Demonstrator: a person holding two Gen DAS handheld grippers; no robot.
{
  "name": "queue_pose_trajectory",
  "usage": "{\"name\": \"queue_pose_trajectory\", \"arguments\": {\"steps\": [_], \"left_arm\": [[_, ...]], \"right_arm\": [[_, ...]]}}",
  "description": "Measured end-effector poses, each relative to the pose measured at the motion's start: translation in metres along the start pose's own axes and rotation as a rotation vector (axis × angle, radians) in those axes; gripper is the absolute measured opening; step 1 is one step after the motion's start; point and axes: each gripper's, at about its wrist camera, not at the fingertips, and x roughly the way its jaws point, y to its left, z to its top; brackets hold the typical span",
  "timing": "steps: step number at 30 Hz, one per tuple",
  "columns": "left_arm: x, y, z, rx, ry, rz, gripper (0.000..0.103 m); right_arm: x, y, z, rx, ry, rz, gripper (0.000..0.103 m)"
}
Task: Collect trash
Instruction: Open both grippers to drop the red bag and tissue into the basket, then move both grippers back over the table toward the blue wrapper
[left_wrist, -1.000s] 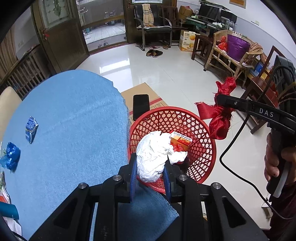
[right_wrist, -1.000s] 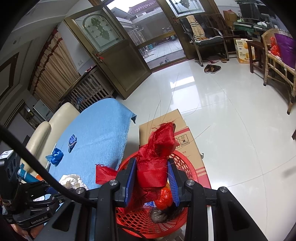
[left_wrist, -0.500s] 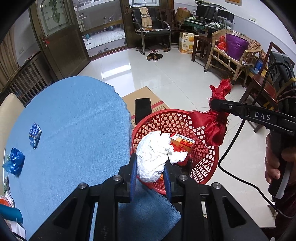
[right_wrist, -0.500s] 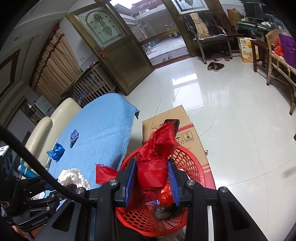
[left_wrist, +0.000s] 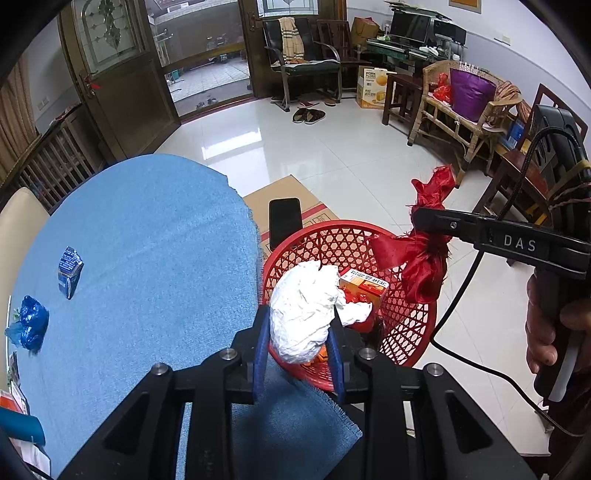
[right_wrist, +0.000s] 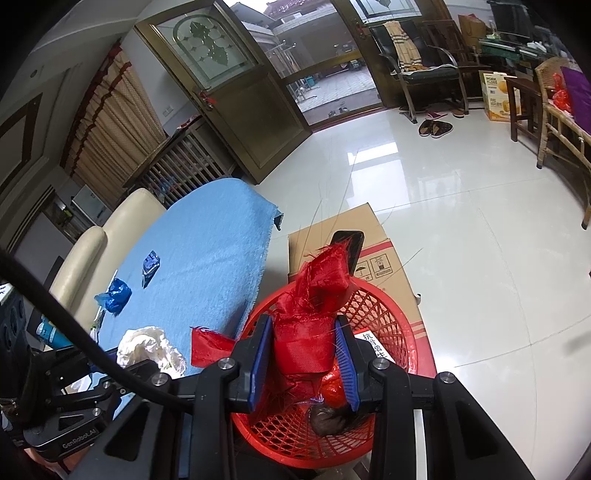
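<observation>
You are at the drop-off for two pieces at once. Your left gripper (left_wrist: 299, 345) hangs over the near rim of the red mesh basket (left_wrist: 417, 325) with a crumpled white paper wad (left_wrist: 304, 317) between its blue pads; its jaws have just been easing apart, though the wad sits snug between the pads and has not fallen, so I read it as the very start of a release. Your right gripper (right_wrist: 304, 360) is clamped tight on a bunched red fabric scrap (right_wrist: 308, 332), held above the same basket with one loose end trailing off to the left. The basket stands on the floor just beside the table's edge, against a flat cardboard box (right_wrist: 384, 254) that has a black phone (left_wrist: 284, 221) lying on it. Inside the basket there is already some trash — an orange carton (left_wrist: 364, 286), red wrappers and, in the right wrist view, a dark clump at the bottom — so part of the collecting looks done. What is left, judging from the blue tablecloth (left_wrist: 147, 266): a crumpled blue wrapper (left_wrist: 27, 326) and a small blue packet (left_wrist: 69, 271) lie well apart from the basket toward the far-left side of the table, and neither is touched. More clutter sits at the table's near-left corner, too cut off to name. So let both pieces fall inside the rim — the fabric's trailing end could snag on the mesh edge — then go back for the two blue items.
</observation>
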Motion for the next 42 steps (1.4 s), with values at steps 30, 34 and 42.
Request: {"name": "queue_pose_trajectory", "arguments": {"steps": [30,34,42], "left_arm": [[-0.011,0.027,-0.01,-0.067,-0.059,0.088,0.064],[-0.02,0.041,-0.02,-0.088,-0.081,0.123,0.066],[-0.039,0.095,-0.049,-0.215,-0.105,0.21,0.067]], "right_arm": [[-0.01,0.01,0.001,-0.04,-0.065,0.057,0.064],[-0.011,0.014,0.002,-0.051,-0.063,0.062,0.064],[-0.002,0.04,0.001,-0.101,-0.032,0.065,0.064]]}}
